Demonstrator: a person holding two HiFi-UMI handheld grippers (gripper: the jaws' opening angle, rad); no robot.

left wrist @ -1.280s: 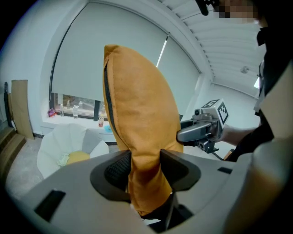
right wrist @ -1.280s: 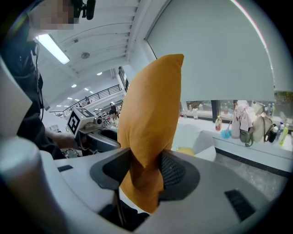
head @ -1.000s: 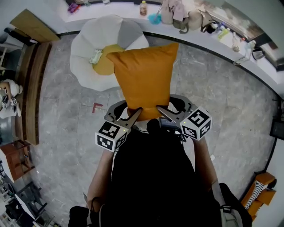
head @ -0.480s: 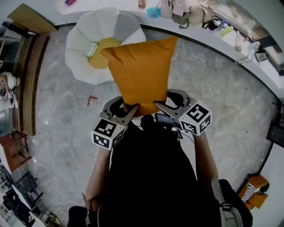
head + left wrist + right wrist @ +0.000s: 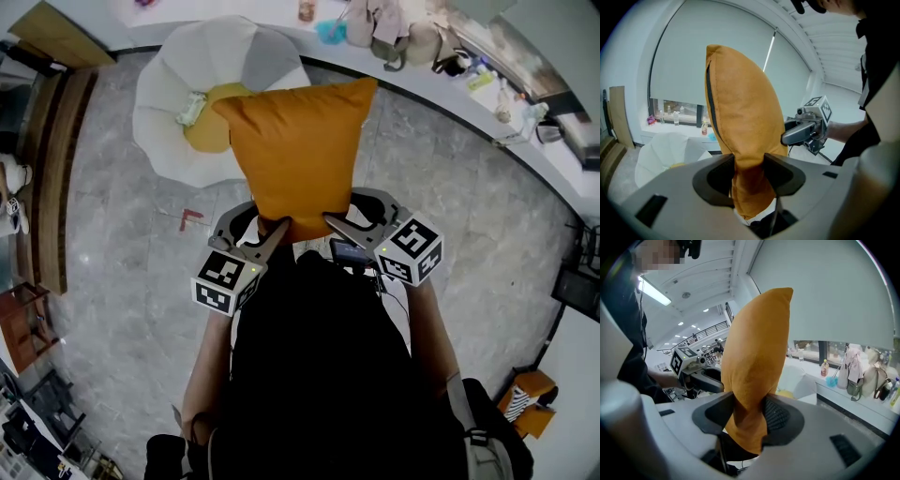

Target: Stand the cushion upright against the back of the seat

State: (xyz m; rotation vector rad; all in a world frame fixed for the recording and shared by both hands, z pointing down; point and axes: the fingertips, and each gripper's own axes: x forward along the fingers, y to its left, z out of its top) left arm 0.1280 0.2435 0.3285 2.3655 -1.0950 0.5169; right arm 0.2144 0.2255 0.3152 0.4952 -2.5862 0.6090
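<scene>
Cushion [image 5: 298, 145] stands in the air, its lower edge clamped by the left hand-held gripper [image 5: 270, 234] and the right hand-held gripper [image 5: 337, 225], long axis reaching ahead toward the white seat [image 5: 164, 94], which lies beyond it and leftward, nearer the left.

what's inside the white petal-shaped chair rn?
A yellow round seat pad with a small pale green item on it; the orange cushion held in front covers its right part.

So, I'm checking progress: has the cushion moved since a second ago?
Yes, slightly: against the red floor mark in the head view, the cushion has edged up-frame, toward the white chair.
</scene>
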